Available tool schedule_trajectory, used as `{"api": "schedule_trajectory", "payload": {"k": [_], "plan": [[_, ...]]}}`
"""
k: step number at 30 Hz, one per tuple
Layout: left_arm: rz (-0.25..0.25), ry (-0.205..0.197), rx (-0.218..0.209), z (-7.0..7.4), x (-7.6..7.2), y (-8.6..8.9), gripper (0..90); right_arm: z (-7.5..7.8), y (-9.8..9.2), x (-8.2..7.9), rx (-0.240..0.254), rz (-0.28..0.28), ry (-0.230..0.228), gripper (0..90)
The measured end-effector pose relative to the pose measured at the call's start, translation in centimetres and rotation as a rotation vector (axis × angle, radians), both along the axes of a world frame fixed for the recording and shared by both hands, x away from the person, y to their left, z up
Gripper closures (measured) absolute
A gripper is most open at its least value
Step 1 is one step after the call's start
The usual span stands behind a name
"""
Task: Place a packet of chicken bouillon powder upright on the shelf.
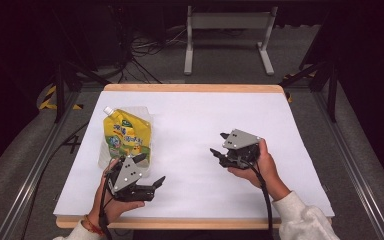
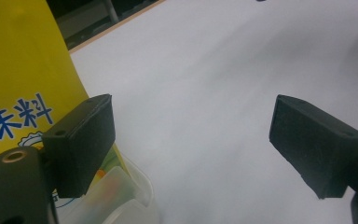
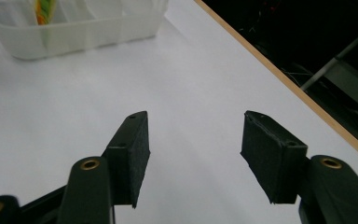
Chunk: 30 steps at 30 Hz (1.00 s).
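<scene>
Pouch (image 1: 127,136) in tray (image 1: 103,159) (yellow)

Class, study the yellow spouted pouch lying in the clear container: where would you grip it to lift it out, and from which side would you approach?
Probably the top end of the yellow pouch, just below its white spout, coming from above. It lies flat in the clear container, so the walls block a side approach, and the spout end reaches the rim. The open left gripper is nearest.
</scene>
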<state>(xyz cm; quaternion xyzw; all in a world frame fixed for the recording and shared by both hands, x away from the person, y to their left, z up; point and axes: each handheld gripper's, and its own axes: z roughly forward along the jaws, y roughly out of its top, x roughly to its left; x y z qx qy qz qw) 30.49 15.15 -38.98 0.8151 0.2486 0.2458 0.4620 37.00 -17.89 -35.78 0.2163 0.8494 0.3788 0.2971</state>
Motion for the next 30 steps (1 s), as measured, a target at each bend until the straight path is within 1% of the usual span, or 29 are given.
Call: {"api": "schedule_trajectory", "payload": {"k": [2, 4, 6, 9, 10, 14, 15, 16, 17, 18, 19, 22, 23, 24, 25, 26, 27, 29, 30], "plan": [[-0.010, 0.003, 0.001, -0.1, 0.0, -0.2, 13.5, -0.2, -0.6, -0.2, -0.014, -0.009, -0.001, 39.8], [-0.021, 0.008, 0.003, -0.2, -0.2, -0.5, 13.2, -0.4, -1.5, -0.3, -0.031, -0.030, 0.005, 38.3], [-0.030, 0.004, 0.013, -0.3, -0.3, -0.7, 12.9, -0.6, -2.2, -0.5, -0.036, -0.043, 0.009, 37.2], [-0.052, 0.010, 0.031, -0.5, -0.4, -1.0, 12.6, -0.9, -3.1, -0.8, -0.054, -0.063, 0.007, 35.3], [-0.051, 0.010, 0.036, -0.6, -0.4, -1.2, 12.6, -1.0, -3.5, -0.9, -0.061, -0.073, 0.009, 34.5], [-0.067, 0.021, 0.052, -0.9, -0.4, -1.6, 12.6, -1.6, -5.2, -1.5, -0.076, -0.098, 0.017, 32.6], [-0.080, 0.027, 0.055, -1.0, -0.4, -1.7, 13.5, -1.8, -5.5, -1.6, -0.079, -0.100, 0.016, 32.0], [-0.094, 0.030, 0.067, -1.1, -0.5, -1.8, 16.2, -1.9, -5.9, -1.9, -0.079, -0.104, 0.018, 31.7], [-0.105, 0.031, 0.078, -1.2, -0.6, -2.0, 16.3, -2.1, -6.3, -2.1, -0.079, -0.111, 0.021, 31.4], [-0.105, 0.031, 0.078, -1.2, -0.6, -2.0, 16.3, -2.3, -6.9, -2.4, -0.081, -0.116, 0.024, 31.5], [-0.123, 0.039, 0.088, -1.4, -0.7, -2.4, 15.3, -2.6, -7.5, -2.7, -0.071, -0.111, 0.027, 32.0], [-0.135, 0.042, 0.105, -1.7, -1.0, -2.8, 13.7, -3.3, -8.7, -3.4, -0.067, -0.116, 0.039, 30.1], [-0.135, 0.042, 0.105, -1.7, -1.0, -2.8, 13.5, -3.3, -8.7, -3.4, -0.067, -0.116, 0.039, 30.1], [-0.135, 0.045, 0.106, -1.8, -1.0, -2.9, 13.5, -3.7, -9.3, -3.8, -0.062, -0.121, 0.044, 29.3], [-0.136, 0.050, 0.105, -1.9, -1.1, -3.0, 13.5, -4.0, -9.9, -4.1, -0.062, -0.131, 0.051, 26.5], [-0.142, 0.056, 0.113, -2.1, -1.2, -3.1, 13.7, -4.3, -10.4, -4.3, -0.061, -0.134, 0.056, 25.3], [-0.144, 0.055, 0.116, -2.2, -1.2, -3.1, 14.4, -4.7, -11.0, -4.7, -0.055, -0.140, 0.059, 25.3], [-0.154, 0.069, 0.113, -2.5, -1.3, -3.3, 14.6, -5.2, -11.8, -5.0, -0.062, -0.159, 0.063, 22.7], [-0.155, 0.070, 0.123, -2.7, -1.4, -3.4, 14.6, -5.6, -12.5, -5.4, -0.051, -0.170, 0.064, 22.5]]}}
